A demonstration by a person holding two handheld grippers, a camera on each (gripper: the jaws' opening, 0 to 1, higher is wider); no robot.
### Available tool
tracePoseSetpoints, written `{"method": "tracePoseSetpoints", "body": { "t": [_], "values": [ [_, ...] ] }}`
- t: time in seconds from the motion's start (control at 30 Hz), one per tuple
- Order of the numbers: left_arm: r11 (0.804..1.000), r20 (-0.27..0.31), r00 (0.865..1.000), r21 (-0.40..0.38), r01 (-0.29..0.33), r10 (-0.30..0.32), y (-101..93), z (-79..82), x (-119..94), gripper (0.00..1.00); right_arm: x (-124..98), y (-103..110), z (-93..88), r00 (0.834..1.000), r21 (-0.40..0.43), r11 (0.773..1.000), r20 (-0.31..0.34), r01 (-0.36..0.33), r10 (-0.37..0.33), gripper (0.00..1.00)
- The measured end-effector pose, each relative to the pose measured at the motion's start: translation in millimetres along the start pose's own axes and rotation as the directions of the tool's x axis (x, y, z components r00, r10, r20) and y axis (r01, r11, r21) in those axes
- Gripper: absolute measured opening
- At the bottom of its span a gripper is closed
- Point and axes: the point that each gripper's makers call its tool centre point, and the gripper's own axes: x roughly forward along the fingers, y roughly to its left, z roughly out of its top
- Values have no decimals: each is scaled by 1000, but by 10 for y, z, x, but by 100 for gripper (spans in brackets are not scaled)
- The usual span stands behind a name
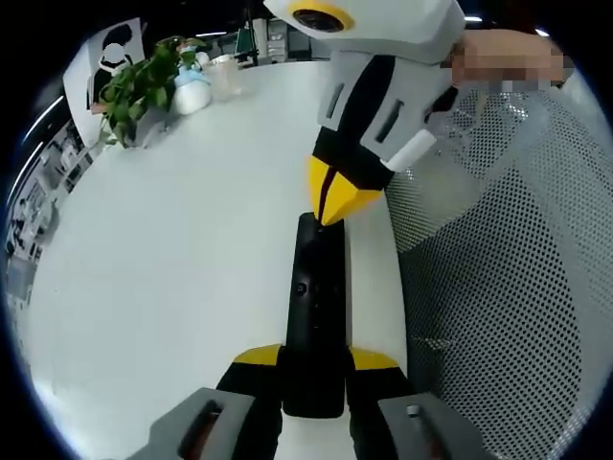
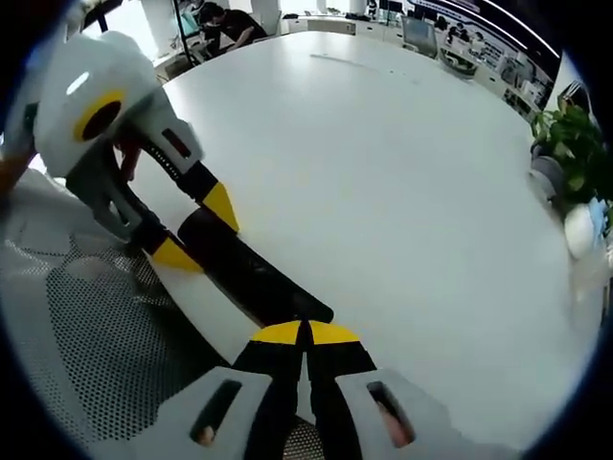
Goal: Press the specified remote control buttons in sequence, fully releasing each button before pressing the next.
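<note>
A long black remote control [image 1: 316, 307] lies lengthwise near the white table's [image 1: 172, 259] edge. My left gripper [image 1: 316, 358] is shut on its near end, a yellow tip on each side. The right gripper [image 1: 335, 203] comes down from above with its yellow tips shut together, touching the remote's far end. In the right gripper view, the right gripper [image 2: 306, 333] is shut with its tips on the end of the remote [image 2: 244, 270], and the left gripper [image 2: 196, 230] clamps the other end from the left.
A grey mesh chair back [image 1: 498, 287] stands right beside the remote, also the mesh chair [image 2: 105, 345]. A potted plant [image 1: 144, 86], a clear cup [image 1: 224, 75] and a white-blue item [image 1: 192, 91] sit at the table's far side. A person [image 2: 225, 24] sits in the background.
</note>
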Motion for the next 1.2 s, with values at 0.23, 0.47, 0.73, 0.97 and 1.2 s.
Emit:
{"method": "tracePoseSetpoints", "body": {
  "t": [0.23, 0.47, 0.73, 0.97, 1.2],
  "values": [
    [1000, 6, 1000, -4, -1, 1, 0, -2, -1, 25, -1, 1, 3, 1000, -2, 1000, -10, 6, -6, 0],
    [1000, 9, 1000, -3, -2, 2, 1, -3, 0, 25, 2, -1, 4, 1000, 4, 1000, -20, 9, -8, 0],
    [1000, 12, 1000, -3, -2, 2, 2, -3, 0, 25, -2, -8, 11, 1000, 14, 1000, -18, 9, -9, 0],
    [1000, 13, 1000, -4, 0, 0, 0, -4, 1, 25, -7, 39, 48, 1000, 33, 999, 1, -17, 17, 0],
    [1000, 14, 1000, -4, 0, 0, -3, -7, 2, 25, 19, 83, 21, 999, 13, 999, -16, -29, 30, 0]
  ]
}}
